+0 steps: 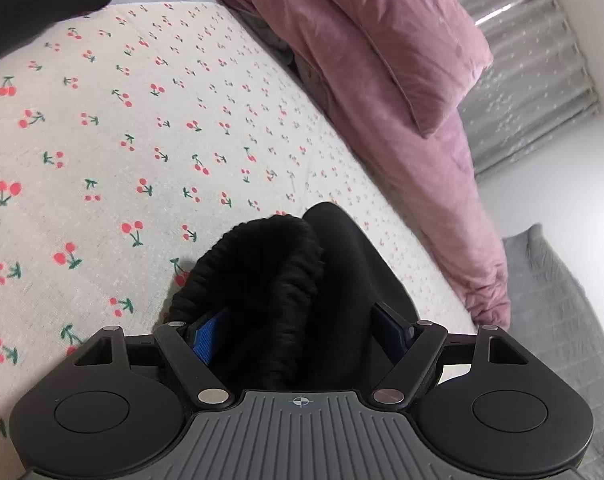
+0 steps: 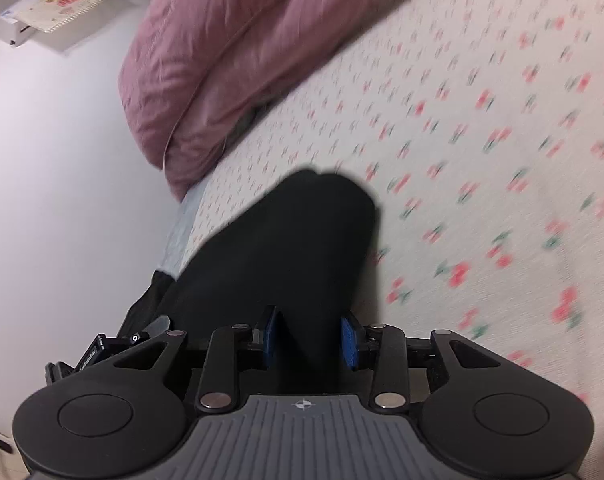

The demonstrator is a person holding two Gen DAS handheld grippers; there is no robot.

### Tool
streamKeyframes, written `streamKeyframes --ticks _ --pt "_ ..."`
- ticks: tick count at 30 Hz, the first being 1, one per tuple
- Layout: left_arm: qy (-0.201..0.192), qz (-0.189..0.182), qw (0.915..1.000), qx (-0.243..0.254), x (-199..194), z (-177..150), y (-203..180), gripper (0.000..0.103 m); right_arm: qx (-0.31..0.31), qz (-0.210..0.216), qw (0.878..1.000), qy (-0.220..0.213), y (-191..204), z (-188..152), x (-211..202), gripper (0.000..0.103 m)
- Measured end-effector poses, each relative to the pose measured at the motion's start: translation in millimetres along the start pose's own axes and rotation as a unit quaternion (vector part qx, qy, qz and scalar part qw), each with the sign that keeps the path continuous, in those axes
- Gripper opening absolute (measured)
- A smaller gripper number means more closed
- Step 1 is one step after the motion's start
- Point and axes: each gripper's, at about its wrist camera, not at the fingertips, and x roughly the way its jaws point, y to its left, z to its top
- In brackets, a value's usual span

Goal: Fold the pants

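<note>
1. Writing: a white calendar-like sheet [image 2: 59, 2] hangs on the wall at the upper left of the right wrist view; its print is too small to read. No brand marks are legible on either tool.
2. Left gripper [image 1: 302, 328]: jaws stand wide, with a bunched fold of the black pants [image 1: 277, 280] filling the gap between the blue pads [image 1: 211, 334]. The fabric shows a ribbed, gathered band, apparently the waistband. Whether the pads press on it cannot be told.
3. Right gripper [image 2: 310, 338]: jaws part-way closed around a smooth, plain black fold of the pants [image 2: 285, 240], with fabric against both pads.
4. Location: the pants lie on the cherry-print bedsheet [image 1: 141, 120], near the bed's edge, with a pink duvet [image 1: 362, 48] heaped along the far side.
</note>
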Motion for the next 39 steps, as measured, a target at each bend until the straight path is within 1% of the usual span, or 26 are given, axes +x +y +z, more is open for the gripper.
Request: streamKeyframes --ticks 1,3,4,5,7,9,10,12,13,14,15,16,18,20,22,25,28,33,37,39 --pt "0.006 -0.001 1.0 0.005 1.6 1.7 -1.1 0.078 -0.001 0.002 1.0 -0.004 -0.7 0.2 -2.4 0.049" --pt "0.033 0.001 0.9991 0.028 8.6 5.8 -5.5 0.082 -0.004 0.01 1.0 -0.002 -1.5 -1.2 -4.2 0.057" --pt "0.048 -0.002 0.998 0.04 13.0 7.2 -6.9 0.088 -0.005 0.013 1.0 0.005 -1.0 -1.0 -1.0 0.057" --pt "0.063 -0.004 0.9968 0.05 17.7 9.0 -7.8 0.091 -0.004 0.013 1.0 0.012 -1.1 -1.0 2.8 0.058" --pt "0.087 -0.017 0.9945 0.056 25.9 13.2 -7.1 0.095 -0.003 0.012 0.999 0.031 0.1 -4.7 15.3 0.058" --pt "0.104 -0.032 0.9923 0.058 31.4 17.3 -4.5 0.095 0.004 0.016 0.999 0.046 1.7 -7.5 32.7 0.058" --pt "0.107 -0.038 0.9921 0.053 33.2 19.1 -2.7 0.095 0.007 0.021 0.999 0.047 1.0 -10.2 34.1 0.057" --pt "0.105 -0.059 0.9919 0.041 34.7 17.9 2.4 0.095 0.019 0.039 0.999 0.033 1.4 -14.0 43.0 0.057" --pt "0.097 -0.073 0.9922 0.028 34.6 15.6 6.5 0.093 0.034 0.046 0.998 0.024 0.7 -15.1 45.9 0.056" --pt "0.086 -0.093 0.992 0.008 35.0 11.2 11.7 0.085 0.049 0.052 0.997 0.019 0.0 -15.9 47.7 0.054" --pt "0.075 -0.09 0.9931 -0.001 35.7 5.8 14.2 0.079 0.059 0.051 0.997 0.015 0.0 -16.5 49.2 0.046" --pt "0.067 -0.076 0.9948 0.007 36.6 1.8 10.8 0.071 0.061 0.046 0.997 0.011 1.6 -17.1 48.1 0.039" --pt "0.054 -0.068 0.9961 0.014 32.7 -3.8 4.8 0.063 0.05 0.045 0.998 0.003 4.9 -16.4 39.3 0.031" --pt "0.048 -0.072 0.9962 0.012 32.5 -9.3 -3.2 0.053 0.032 0.036 0.999 -0.009 10.4 -11.1 22.8 0.03" --pt "0.052 -0.083 0.9952 0.001 38.6 -16.9 -11.8 0.049 0.004 0.017 1.0 -0.019 15.2 -0.9 6.8 0.029" --pt "0.065 -0.096 0.9932 -0.005 59.9 -32.5 -37.6 0.045 -0.026 -0.019 0.999 -0.037 10.8 23.3 -21.7 0.029" --pt "0.076 -0.11 0.9911 0.005 84.6 -47.7 -71.7 0.044 -0.026 -0.04 0.997 -0.056 -9.0 47.6 -49.1 0.029" --pt "0.096 -0.131 0.9864 0.024 123.6 -70.6 -120.9 0.042 0.007 -0.042 0.996 -0.082 -53.1 85.8 -83.4 0.029" --pt "0.097 -0.14 0.985 0.028 148.2 -78.4 -144.9 0.042 0.004 -0.039 0.995 -0.097 -75.1 107.3 -96.8 0.029" --pt "0.092 -0.144 0.9848 0.031 158.1 -79.0 -151.1 0.042 -0.013 -0.037 0.994 -0.104 -84.9 114.9 -97.9 0.029"
